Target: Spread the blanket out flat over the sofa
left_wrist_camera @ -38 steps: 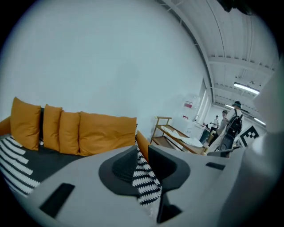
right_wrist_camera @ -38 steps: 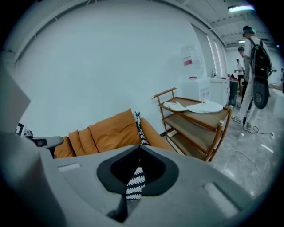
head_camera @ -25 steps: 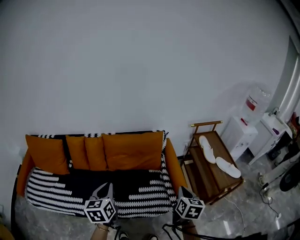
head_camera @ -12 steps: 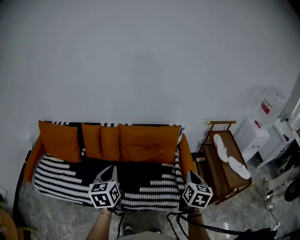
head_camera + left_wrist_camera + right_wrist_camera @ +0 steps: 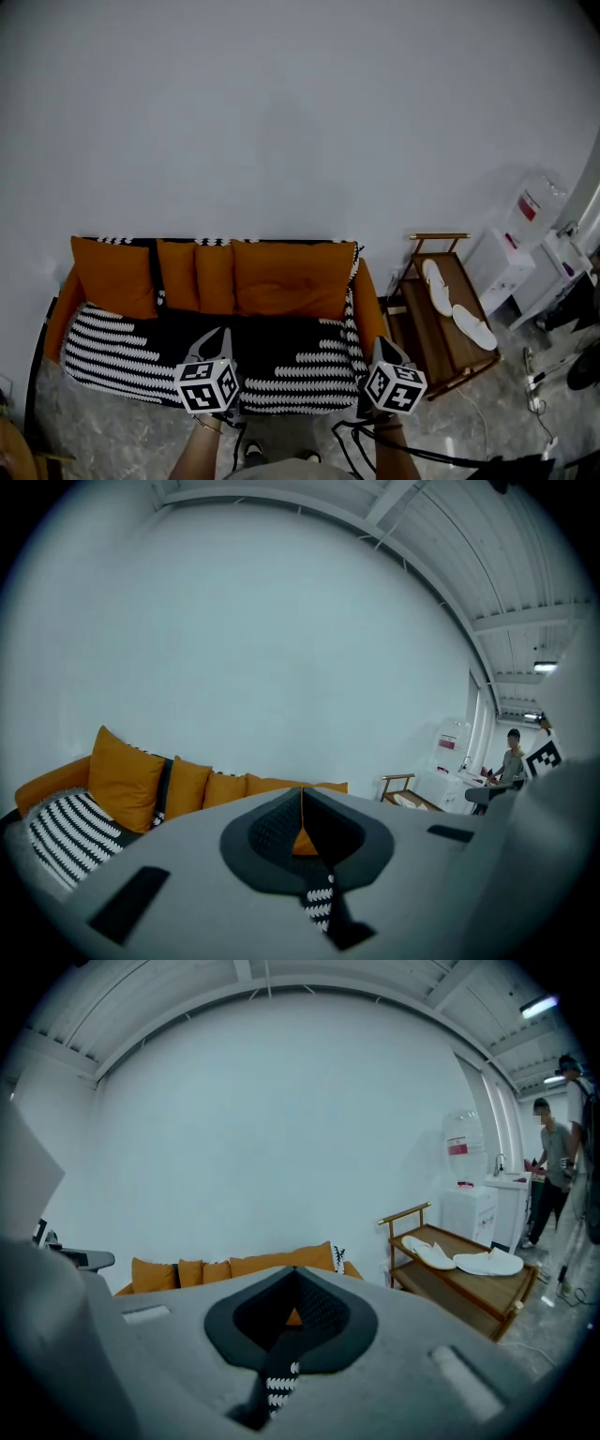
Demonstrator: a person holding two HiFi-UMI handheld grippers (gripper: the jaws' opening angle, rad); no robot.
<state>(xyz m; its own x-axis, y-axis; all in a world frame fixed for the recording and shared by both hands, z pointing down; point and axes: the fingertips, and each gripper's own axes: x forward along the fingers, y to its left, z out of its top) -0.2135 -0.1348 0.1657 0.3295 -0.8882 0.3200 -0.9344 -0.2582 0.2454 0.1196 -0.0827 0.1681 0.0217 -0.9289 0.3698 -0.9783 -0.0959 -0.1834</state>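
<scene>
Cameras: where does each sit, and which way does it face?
Head view: on the person's head, looking down at sofa and blanket; left gripper, right gripper, forearms show.
Left gripper view: rides the left gripper, facing the cushions; its jaws, shut on blanket, show.
Right gripper view: rides the right gripper, facing sofa and cart; jaws likewise.
Shared: sofa, wall.
</scene>
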